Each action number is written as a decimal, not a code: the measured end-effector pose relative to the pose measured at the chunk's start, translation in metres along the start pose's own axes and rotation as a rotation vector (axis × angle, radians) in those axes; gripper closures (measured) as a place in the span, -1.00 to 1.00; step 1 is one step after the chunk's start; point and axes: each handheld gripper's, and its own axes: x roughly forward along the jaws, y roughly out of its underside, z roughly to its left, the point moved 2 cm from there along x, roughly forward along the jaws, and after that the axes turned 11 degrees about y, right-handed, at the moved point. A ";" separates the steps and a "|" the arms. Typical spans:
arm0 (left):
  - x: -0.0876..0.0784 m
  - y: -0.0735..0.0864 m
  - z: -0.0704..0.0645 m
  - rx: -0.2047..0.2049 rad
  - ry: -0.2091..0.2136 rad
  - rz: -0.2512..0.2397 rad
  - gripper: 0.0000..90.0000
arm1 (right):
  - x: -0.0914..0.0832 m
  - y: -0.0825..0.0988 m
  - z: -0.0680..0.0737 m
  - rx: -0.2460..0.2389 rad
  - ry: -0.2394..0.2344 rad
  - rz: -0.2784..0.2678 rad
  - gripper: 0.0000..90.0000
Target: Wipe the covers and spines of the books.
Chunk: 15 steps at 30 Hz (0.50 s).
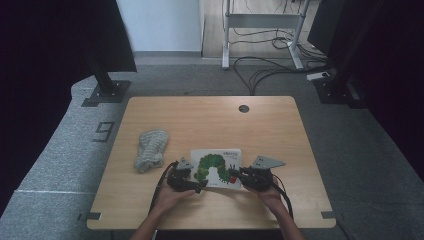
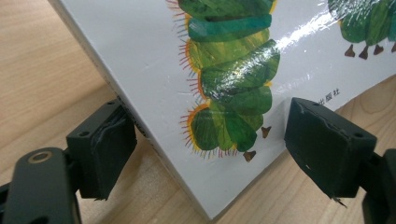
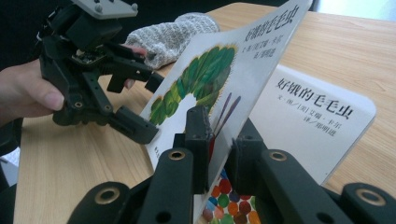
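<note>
A white picture book (image 1: pixel 216 167) with a green caterpillar on its cover lies near the table's front edge. My right gripper (image 3: pixel 219 140) is shut on the front cover (image 3: pixel 243 60), which stands lifted and tilted above the title page (image 3: pixel 317 121). From the high view the right gripper (image 1: pixel 233 175) sits at the book's right front corner. My left gripper (image 2: pixel 217 149) is open with the book's (image 2: pixel 154 60) spine-side corner between its pads. One pad is close against the spine and the other stands clear of the cover. That left gripper (image 1: pixel 196 186) is at the book's left front corner.
A grey knitted cloth (image 1: pixel 150 149) lies left of the book, just behind the left hand. The wooden table (image 1: pixel 210 120) has a round cable hole (image 1: pixel 243 108) near its far edge. Dark stands and cables occupy the floor beyond.
</note>
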 end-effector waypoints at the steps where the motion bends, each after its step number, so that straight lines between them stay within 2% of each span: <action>1: 0.000 0.000 0.000 0.003 -0.003 -0.002 -0.60 | 0.000 0.000 0.000 -0.002 -0.003 0.001 0.78; 9: -0.002 -0.002 -0.001 0.019 -0.023 -0.030 -0.56 | -0.002 0.001 0.003 -0.033 -0.010 0.006 0.79; 15: -0.003 -0.003 0.000 0.024 -0.026 -0.044 -0.54 | -0.003 0.003 0.005 -0.033 -0.015 0.006 0.80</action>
